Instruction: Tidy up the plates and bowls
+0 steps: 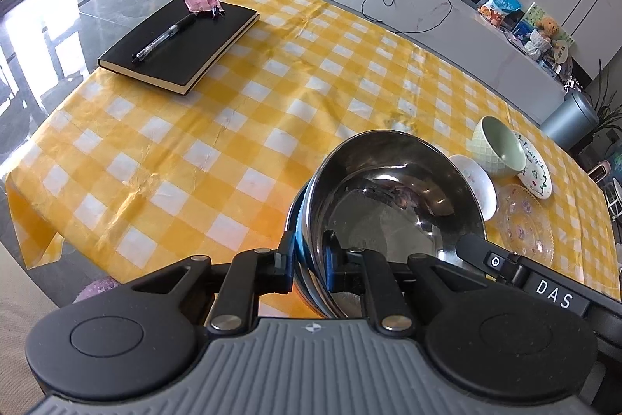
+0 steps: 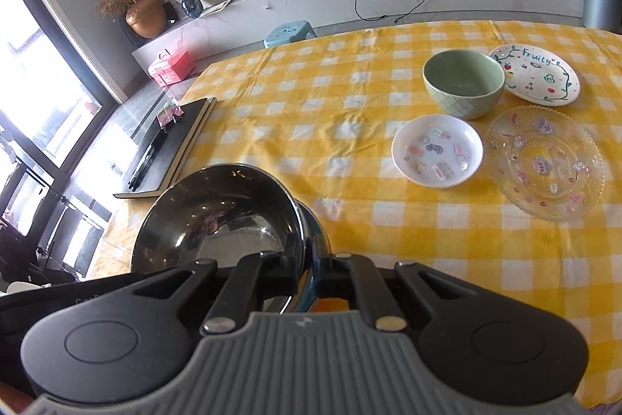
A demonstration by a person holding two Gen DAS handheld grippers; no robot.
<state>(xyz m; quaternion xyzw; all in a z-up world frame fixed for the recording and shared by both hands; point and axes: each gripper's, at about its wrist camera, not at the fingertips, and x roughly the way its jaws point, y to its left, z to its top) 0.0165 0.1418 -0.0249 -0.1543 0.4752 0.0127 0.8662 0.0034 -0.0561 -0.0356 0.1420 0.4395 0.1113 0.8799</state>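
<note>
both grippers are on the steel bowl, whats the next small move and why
Probably carry the steel bowl toward the open checked cloth left of the green bowl. The left gripper and right gripper each pinch its rim on opposite sides, and it seems tilted, so level it first. The white dish and glass plate crowd the right.

"Fruity" on plate (image 2: 538,74); "DAS" on tool (image 1: 554,294).

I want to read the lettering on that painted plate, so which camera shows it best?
The right wrist view: the painted plate lies nearly whole and face-up, "Fruity" readable, with only its near-left edge behind the green bowl. In the left wrist view the plate is small, edge-on and half hidden by that bowl.
</note>
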